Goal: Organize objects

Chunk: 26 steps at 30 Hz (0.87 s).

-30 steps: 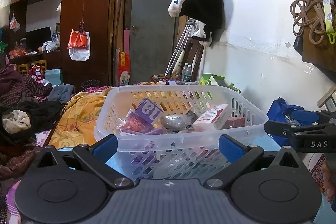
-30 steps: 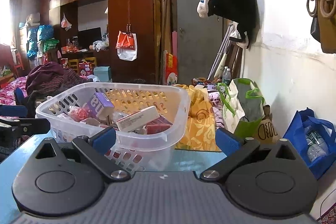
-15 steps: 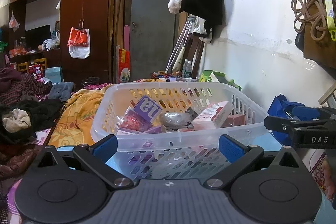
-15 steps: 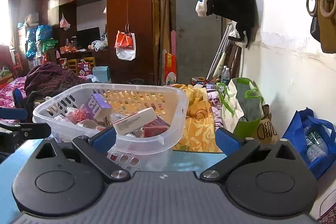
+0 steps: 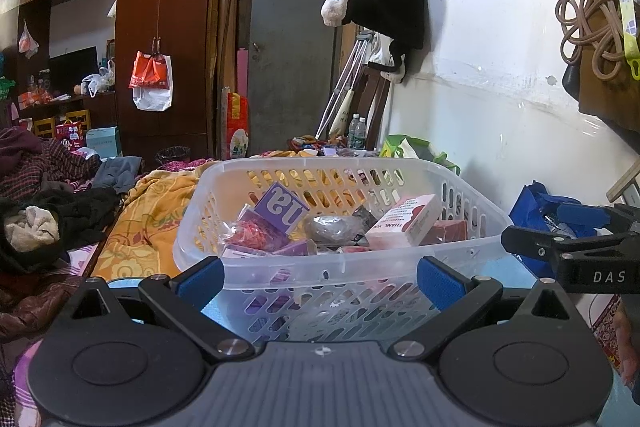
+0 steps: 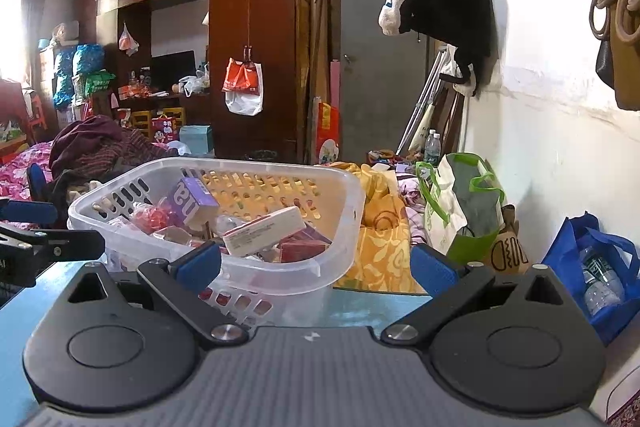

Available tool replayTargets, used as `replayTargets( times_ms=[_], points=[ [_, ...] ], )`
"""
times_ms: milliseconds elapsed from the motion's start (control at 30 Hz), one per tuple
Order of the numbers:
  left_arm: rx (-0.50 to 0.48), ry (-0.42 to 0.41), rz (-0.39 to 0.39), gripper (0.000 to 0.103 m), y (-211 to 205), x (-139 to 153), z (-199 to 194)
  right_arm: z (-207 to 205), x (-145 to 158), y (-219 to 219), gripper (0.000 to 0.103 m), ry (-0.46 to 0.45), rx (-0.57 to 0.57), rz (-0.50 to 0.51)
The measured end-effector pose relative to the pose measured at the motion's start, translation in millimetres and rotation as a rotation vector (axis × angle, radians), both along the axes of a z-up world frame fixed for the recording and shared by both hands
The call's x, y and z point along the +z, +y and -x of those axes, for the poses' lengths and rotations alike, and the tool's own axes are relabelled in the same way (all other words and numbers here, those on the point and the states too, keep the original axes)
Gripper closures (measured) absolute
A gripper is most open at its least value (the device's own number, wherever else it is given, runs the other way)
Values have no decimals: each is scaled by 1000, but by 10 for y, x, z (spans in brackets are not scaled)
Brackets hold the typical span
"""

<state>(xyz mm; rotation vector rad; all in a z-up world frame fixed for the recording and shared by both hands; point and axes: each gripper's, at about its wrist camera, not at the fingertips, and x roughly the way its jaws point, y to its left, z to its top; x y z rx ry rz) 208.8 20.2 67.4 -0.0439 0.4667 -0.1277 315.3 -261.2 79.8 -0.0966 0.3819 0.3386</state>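
A clear plastic basket (image 5: 472, 203) stands on a blue tabletop (image 6: 352, 307) right in front of both grippers. Inside lie a purple box (image 5: 282, 209), a pink and white box (image 5: 404, 221), a red packet (image 5: 250, 235) and other small packs. My left gripper (image 5: 318, 277) is open, its blue pads on either side of the basket's near wall. My right gripper (image 6: 316, 265) is open too, with the basket (image 6: 340, 195) to its front left. The right gripper's fingers (image 5: 560, 247) show at the right edge of the left wrist view.
A white wall (image 5: 500, 87) runs along the right with hanging bags and ropes (image 5: 592, 23). A blue bag (image 6: 592, 267) and a green-handled bag (image 6: 464, 211) sit beside the table. A yellow blanket (image 5: 148, 223) and heaped clothes (image 5: 44, 195) lie beyond and to the left.
Both views have risen and tilted slightly, so the basket sits lower in frame and more of its contents show. Both grippers stay open.
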Motion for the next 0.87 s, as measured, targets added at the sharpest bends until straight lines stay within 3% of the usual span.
replayTargets(
  times_ms=[867],
  points=[
    [14,-5,2,0,-10,19,0,-8,-22,1,0,-3,-1,18]
  ],
)
